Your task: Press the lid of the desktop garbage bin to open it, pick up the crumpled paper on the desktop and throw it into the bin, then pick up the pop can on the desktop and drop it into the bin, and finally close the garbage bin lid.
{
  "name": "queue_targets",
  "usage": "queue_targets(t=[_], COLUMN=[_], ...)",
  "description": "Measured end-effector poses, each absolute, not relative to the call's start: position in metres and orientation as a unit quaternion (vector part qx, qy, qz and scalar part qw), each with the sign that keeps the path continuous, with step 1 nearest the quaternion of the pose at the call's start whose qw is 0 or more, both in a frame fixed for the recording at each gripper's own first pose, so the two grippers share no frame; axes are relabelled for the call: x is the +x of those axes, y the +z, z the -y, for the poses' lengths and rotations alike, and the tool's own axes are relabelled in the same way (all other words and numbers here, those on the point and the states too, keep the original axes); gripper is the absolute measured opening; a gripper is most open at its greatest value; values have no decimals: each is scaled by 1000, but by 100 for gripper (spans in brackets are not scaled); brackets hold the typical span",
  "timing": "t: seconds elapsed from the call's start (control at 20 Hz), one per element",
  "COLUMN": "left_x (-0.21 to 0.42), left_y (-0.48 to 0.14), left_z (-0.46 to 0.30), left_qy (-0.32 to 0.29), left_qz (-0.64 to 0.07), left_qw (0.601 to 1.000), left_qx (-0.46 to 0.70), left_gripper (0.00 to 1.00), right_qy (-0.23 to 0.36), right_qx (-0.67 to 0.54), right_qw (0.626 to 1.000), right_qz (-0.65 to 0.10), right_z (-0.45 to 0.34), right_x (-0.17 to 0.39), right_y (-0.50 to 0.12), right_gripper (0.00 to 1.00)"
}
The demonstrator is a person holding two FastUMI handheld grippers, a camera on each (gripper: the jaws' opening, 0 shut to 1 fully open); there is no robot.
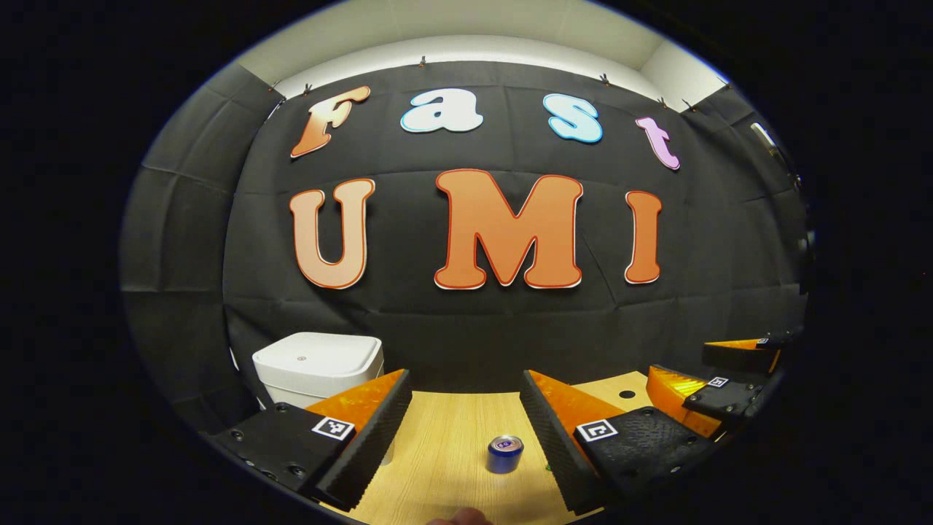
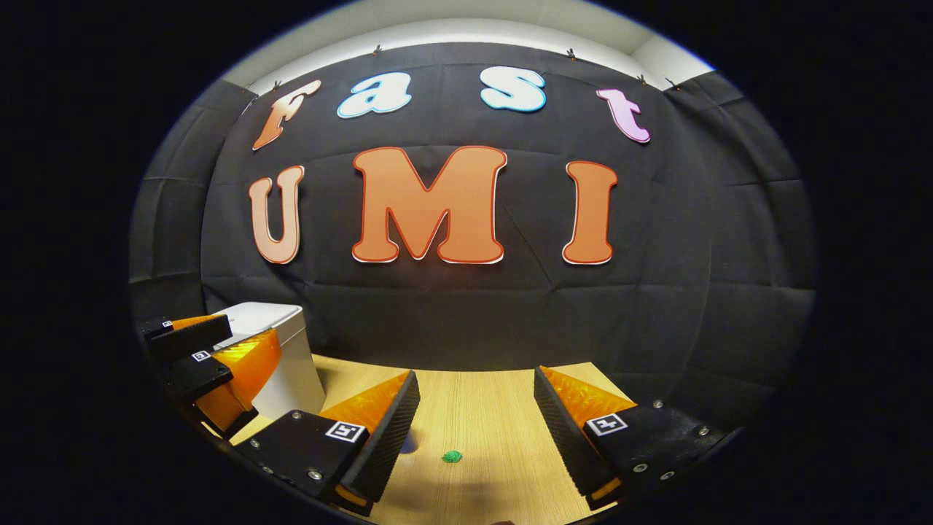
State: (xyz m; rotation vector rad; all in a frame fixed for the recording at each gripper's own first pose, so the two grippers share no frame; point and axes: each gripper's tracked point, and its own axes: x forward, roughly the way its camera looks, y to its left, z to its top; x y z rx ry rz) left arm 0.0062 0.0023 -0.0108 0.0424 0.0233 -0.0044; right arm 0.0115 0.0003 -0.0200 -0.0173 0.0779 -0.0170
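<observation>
In the left gripper view, the left gripper is spread apart and empty; the pop can stands upright low at centre on the wooden desktop, nothing blocking it. The closed white garbage bin sits lower left. In the right gripper view, the right gripper also gapes empty, a small green crumpled paper between its fingers, farther along the desktop.

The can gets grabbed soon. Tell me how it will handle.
The can stands upright on the table, so a side push may tip it and set it rolling. Its smooth round wall looks slippery. It is probably light and easily dented.
</observation>
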Motion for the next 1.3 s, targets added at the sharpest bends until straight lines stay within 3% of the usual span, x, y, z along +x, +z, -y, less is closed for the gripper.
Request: queue_targets(t=[0.75, 1.1, 1.2, 1.25, 1.3], left_x=[13, 36, 43, 44, 47], left_y=[-11, 18, 27, 30, 34], left_z=[-14, -105, -121, -130, -139], left_qy=[12, 91, 91, 98, 103], left_qz=[-12, 4, 4, 3, 4], left_qw=[999, 995, 995, 995, 995], left_qx=[31, 32, 31, 26, 13], left_gripper=[94, 92, 87, 75, 71], right_qy=[0, 7, 8, 9, 12], right_qx=[-5, -2, 0, 1, 2], right_qw=[1000, 999, 999, 999, 999], right_qz=[-30, -32, -36, -36, -36], right_z=[6, 22, 27, 31, 32], right_x=[16, 14, 13, 12, 11], right_y=[-16, -20, -24, -24, -25], right_gripper=[94, 94, 94, 94, 94])
